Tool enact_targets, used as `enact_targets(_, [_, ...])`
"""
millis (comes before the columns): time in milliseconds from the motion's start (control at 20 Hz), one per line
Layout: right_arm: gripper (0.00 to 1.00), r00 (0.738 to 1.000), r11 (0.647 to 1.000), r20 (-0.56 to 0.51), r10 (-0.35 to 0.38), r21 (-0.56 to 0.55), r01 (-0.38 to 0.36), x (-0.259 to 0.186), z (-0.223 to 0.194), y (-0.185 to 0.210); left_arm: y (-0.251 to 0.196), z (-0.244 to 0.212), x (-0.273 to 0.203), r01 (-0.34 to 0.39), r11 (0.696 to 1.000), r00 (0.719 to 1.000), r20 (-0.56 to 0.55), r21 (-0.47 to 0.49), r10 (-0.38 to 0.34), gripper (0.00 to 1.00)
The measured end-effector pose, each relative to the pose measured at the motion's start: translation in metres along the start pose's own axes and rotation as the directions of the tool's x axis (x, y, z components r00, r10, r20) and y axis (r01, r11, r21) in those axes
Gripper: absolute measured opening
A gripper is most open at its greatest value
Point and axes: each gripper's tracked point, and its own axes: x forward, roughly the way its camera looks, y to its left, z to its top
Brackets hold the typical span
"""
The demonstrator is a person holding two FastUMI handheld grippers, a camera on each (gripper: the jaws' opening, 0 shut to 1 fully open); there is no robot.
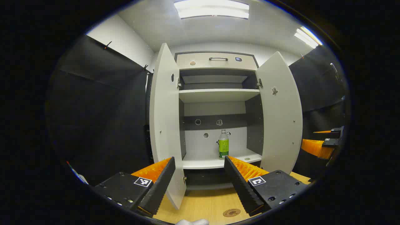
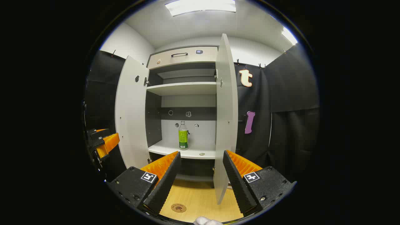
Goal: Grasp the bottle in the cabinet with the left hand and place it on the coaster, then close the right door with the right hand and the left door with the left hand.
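We see the cabinet [image 1: 215, 109] with both doors swung wide. The bottle [image 1: 223, 144] stands straight up on the low shelf [image 1: 203, 161], near the back wall and a little toward the right side of the shelf. It has a green label and a white cap. Nothing touches it.

The left tongs [image 1: 198, 181] are held level and point straight at the cabinet, in front of the low shelf. Their two fingers are spread wide and hold nothing. The left door [image 1: 164, 125] stands just past the left finger. The bottle is well apart from the tongs, deeper in.

The right tongs [image 2: 200, 179] are level too, with fingers spread wide and nothing between them. The edge of the right door [image 2: 225, 118] stands between their two fingers in the right gripper view, but we think it is farther back and not touched; the curved picture makes this hard to judge.

The round brown coaster [image 1: 231, 212] lies on the wooden counter [image 1: 203, 204], near its front edge, below the tongs.
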Motion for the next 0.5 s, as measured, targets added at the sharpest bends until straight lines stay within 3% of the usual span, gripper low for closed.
enact_targets(500, [0.83,1.000,1.000,0.001,0.015,0.011,-0.015,0.013,-0.002,-0.004,-0.005,-0.001,0.022,-0.004,1.000,1.000,0.004,0.006,0.004,0.96])
